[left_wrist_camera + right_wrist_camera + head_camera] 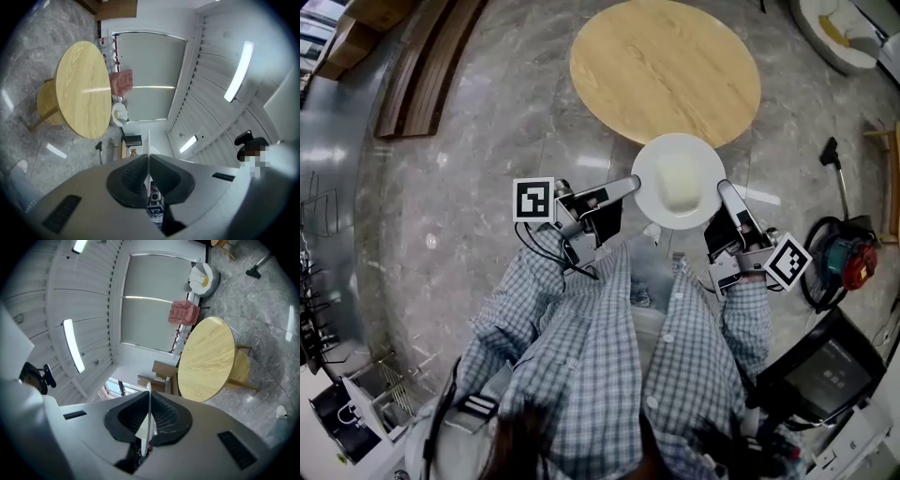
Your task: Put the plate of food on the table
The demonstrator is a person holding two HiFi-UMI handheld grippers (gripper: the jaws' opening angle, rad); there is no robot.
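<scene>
A person in a blue checked shirt (609, 375) stands on a grey marble floor (459, 187), arms stretched forward, with a gripper in each hand. Between the two grippers hangs a round white plate (678, 180) with a pale mound of food (677, 183) at its centre; the kind of food cannot be told. The left gripper (633, 185) has its jaws pinched down on the plate's left rim, and the right gripper (724, 190) is clamped on the opposite rim. Each gripper's own view shows the thin white edge of the plate caught between dark ribbed pads that are almost together. The plate is held in the air, roughly level, just short of a round light-wood table (666, 70). From above, its far rim overlaps the table's near edge, yet it does not rest on the tabletop. A red and teal vacuum cleaner (848, 258) sits on the floor to the person's right
</scene>
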